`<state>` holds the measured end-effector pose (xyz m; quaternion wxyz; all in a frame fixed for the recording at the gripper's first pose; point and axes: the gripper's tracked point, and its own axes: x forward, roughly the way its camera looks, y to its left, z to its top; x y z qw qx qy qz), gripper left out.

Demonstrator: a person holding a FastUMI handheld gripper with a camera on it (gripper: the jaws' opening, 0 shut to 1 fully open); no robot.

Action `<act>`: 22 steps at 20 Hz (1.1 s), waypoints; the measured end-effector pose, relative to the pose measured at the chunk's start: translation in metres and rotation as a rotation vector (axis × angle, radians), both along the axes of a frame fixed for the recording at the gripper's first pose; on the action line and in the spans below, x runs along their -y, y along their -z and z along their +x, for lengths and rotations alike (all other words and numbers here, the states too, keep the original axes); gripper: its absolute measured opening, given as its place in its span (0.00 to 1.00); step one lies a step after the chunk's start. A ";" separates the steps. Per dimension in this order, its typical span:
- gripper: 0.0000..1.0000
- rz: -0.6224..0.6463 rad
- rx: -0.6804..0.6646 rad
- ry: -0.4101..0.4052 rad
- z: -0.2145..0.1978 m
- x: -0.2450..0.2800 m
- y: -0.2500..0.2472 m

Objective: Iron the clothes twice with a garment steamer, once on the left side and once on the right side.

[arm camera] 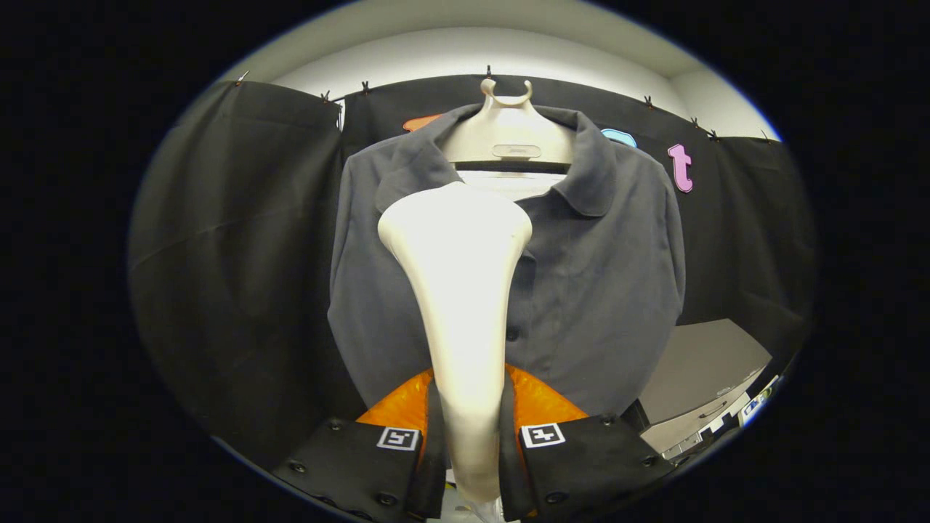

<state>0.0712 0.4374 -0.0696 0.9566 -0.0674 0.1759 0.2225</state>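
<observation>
Between the two fingers point(471, 436) stands the handle of the garment steamer point(461, 290), and both fingers are clamped on it from either side, so the steamer rises straight ahead with its broad head near the chest of the shirt point(581, 290). On the far left hangs only the dark cloth wall point(232, 254), with nothing there to catch on. The grey shirt hangs on a pale hanger point(506, 134) just beyond the steamer, its collar open and its button strip running down just right of the steamer's head. The head sits a little left of that strip, so the left-side pass looks like the step in hand; whether the head touches the cloth I cannot tell. To do it well, I would keep the head flat to the fabric, move slowly in one line down the left panel, and keep clear of the buttons and collar. To the near right, below the shirt's hem, stands a grey box point(708, 370), which could block a low stroke on the right side.
</observation>
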 end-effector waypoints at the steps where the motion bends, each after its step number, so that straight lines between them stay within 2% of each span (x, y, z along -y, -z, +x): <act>1: 0.37 -0.006 -0.002 -0.006 0.000 -0.004 0.002; 8: 0.37 -0.036 -0.023 0.001 0.007 -0.015 0.023; 22: 0.37 -0.109 -0.111 -0.013 -0.004 -0.008 0.101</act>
